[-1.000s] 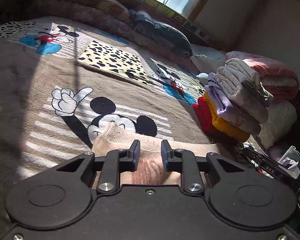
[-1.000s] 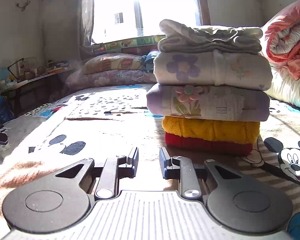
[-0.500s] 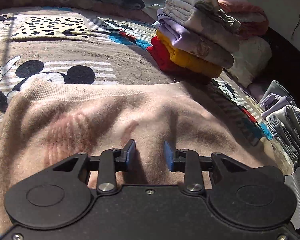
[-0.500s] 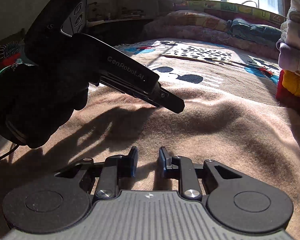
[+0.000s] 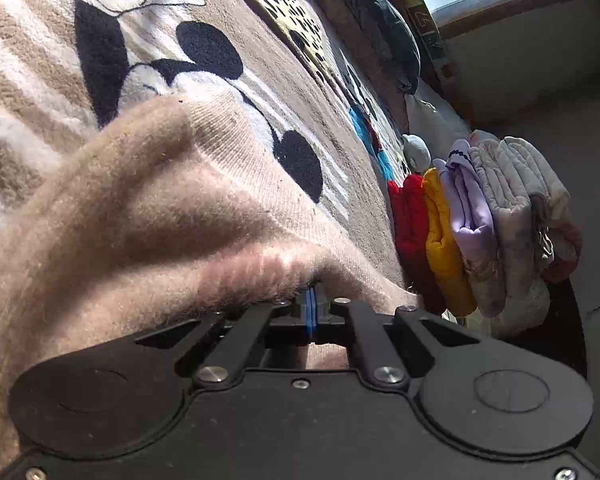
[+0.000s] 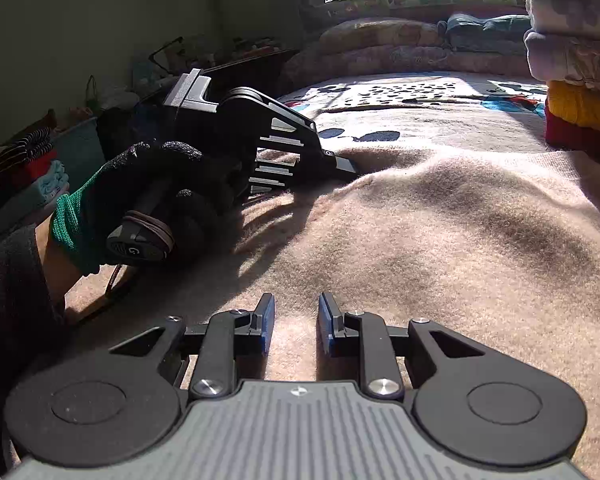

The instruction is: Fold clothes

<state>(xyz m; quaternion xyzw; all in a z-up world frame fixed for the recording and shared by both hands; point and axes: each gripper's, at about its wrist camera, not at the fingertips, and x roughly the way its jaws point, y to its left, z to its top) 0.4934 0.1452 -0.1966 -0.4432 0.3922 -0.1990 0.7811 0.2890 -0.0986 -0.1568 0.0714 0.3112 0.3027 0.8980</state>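
Sweater point(image 6: 440, 224), beige knit: spread on bed point(image 5: 40, 60), filling frame centre. Your left hand-held gripper point(image 5: 312, 308) pinches its left edge, jaws clamped on cloth. Your right hand-held gripper point(image 6: 292, 326) hovers agape over its lower middle, empty.

Left gripper point(image 5: 312, 308) tips buried in sweater point(image 5: 148, 216) — stack point(image 6: 580, 60) cropped (right edge).

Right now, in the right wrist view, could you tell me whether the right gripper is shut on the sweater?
No, the right gripper is open, fingers apart over the pink sweater.
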